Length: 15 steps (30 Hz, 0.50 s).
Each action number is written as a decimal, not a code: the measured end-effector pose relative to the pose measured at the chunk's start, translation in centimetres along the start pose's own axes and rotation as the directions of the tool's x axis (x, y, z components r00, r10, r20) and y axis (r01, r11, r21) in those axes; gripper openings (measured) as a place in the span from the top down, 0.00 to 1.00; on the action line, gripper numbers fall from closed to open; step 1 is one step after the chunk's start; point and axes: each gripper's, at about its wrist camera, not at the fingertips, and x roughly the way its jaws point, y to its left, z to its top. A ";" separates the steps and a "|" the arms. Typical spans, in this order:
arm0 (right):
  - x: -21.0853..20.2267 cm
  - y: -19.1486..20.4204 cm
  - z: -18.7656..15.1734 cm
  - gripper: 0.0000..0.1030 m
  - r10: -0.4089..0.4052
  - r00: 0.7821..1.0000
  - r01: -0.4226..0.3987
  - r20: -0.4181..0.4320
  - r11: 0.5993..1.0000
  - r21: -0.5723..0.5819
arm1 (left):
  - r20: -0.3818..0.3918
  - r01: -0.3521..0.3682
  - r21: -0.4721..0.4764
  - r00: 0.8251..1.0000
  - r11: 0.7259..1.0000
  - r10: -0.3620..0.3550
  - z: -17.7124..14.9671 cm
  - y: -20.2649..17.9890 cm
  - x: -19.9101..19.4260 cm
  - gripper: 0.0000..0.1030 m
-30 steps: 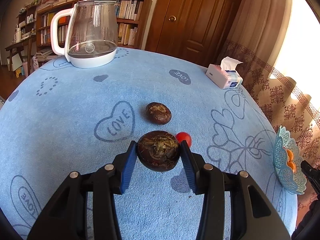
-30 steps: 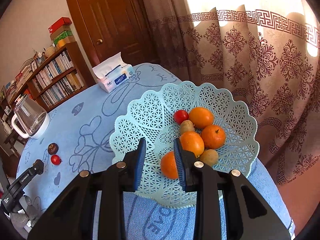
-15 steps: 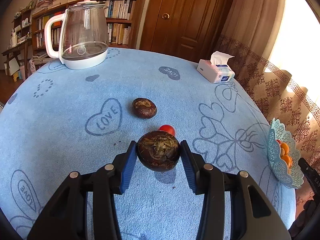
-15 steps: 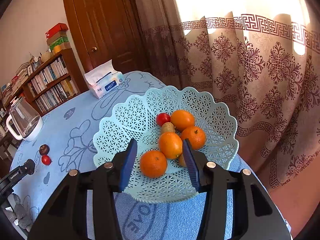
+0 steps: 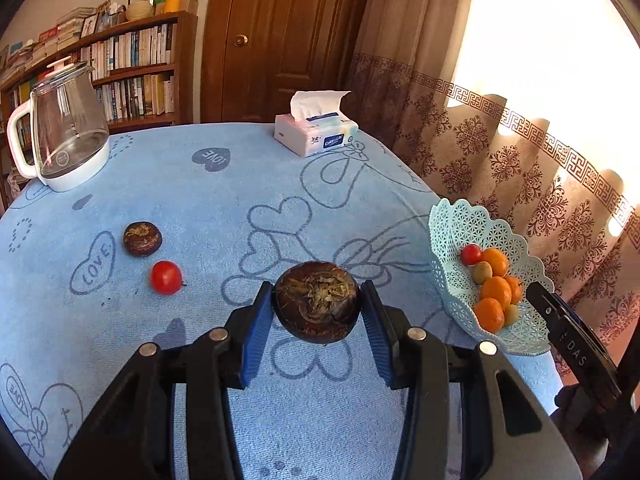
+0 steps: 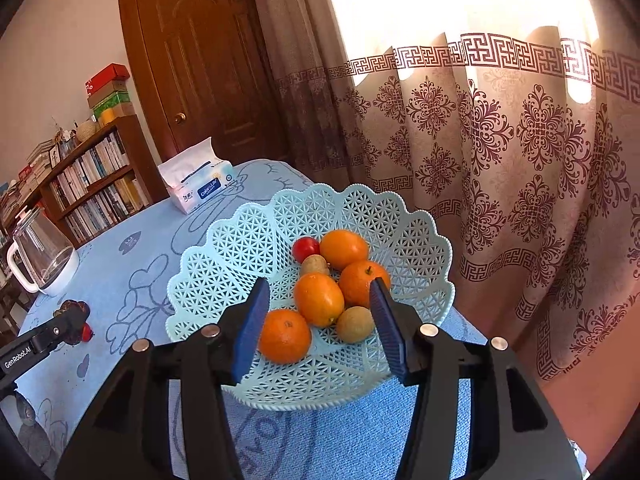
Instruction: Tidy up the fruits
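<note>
Now my left tongs [image 5: 317,309] clamp a dark water chestnut [image 5: 317,306] above the blue bench [image 5: 240,184]. My right tongs [image 6: 318,310], nothing between them, are opening over the lattice basket [image 6: 248,240] of oranges [image 6: 319,299]; another chestnut [image 5: 142,238] and a tomato [image 5: 166,277] lie loose.

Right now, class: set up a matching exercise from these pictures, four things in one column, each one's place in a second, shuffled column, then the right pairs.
Things
1. dark brown fruit
2. orange
3. tissue pack
4. cherry tomato

Places
A. far edge of the table, before the door
B. in the lattice basket
C. between the left gripper's pads
D. loose on the blue cloth

Pairs: 1-C, 2-B, 3-A, 4-D
</note>
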 end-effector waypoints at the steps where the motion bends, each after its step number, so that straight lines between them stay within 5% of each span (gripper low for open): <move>1: 0.0 0.0 -0.1 0.48 -0.002 1.000 0.002 0.002 1.000 0.004 | -0.008 0.016 0.006 1.000 1.000 -0.016 0.1 -0.7 0.3 0.57; 15: 0.1 -0.9 -0.5 0.44 -0.014 1.000 0.013 0.004 0.998 0.055 | -0.008 0.135 0.091 0.991 0.987 -0.135 2.0 -7.6 2.0 0.57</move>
